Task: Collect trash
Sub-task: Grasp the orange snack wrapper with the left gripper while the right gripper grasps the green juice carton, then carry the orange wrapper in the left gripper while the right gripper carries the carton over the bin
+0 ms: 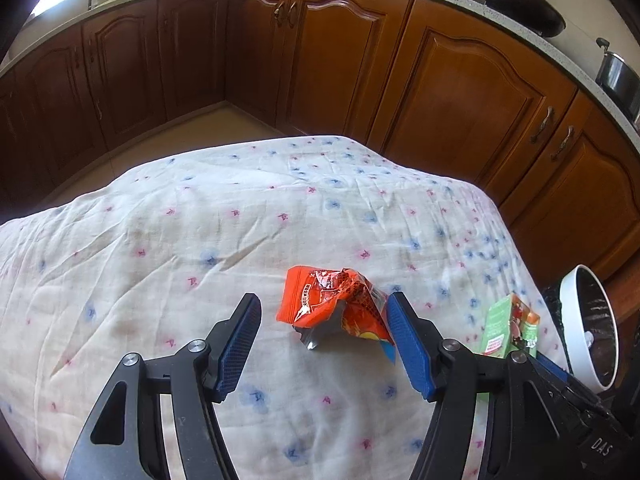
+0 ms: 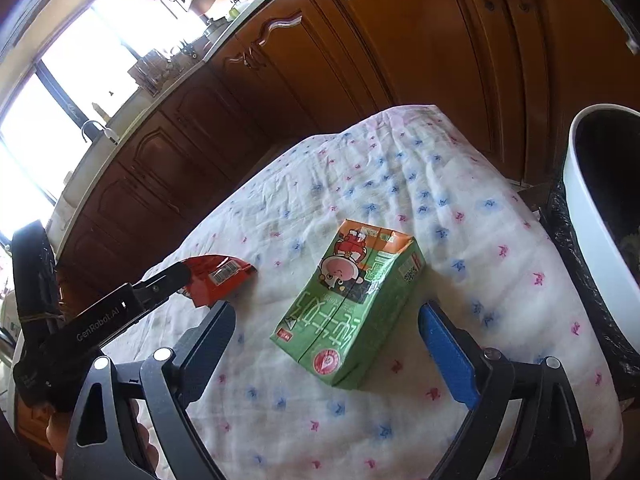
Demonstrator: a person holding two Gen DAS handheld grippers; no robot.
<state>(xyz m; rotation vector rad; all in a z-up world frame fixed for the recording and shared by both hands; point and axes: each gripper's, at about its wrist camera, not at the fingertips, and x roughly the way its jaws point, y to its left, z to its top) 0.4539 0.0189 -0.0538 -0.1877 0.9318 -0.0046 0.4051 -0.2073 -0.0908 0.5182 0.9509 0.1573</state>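
Left gripper (image 1: 322,322), jaws wide, straddles the wrapper (image 1: 334,308) lying crumpled on the cloth (image 1: 160,220); the right pad touches or nearly touches its edge. Right gripper (image 2: 326,328), also wide and empty, faces the carton (image 2: 348,300), whose long axis runs diagonally toward it. The bin (image 2: 592,216) stands just right of the table; nothing blocks either approach.

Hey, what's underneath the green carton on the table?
The green carton lies flat on the flowered tablecloth, which shows all around it. Whatever is beneath the carton's base is covered. The table under the cloth is hidden too.
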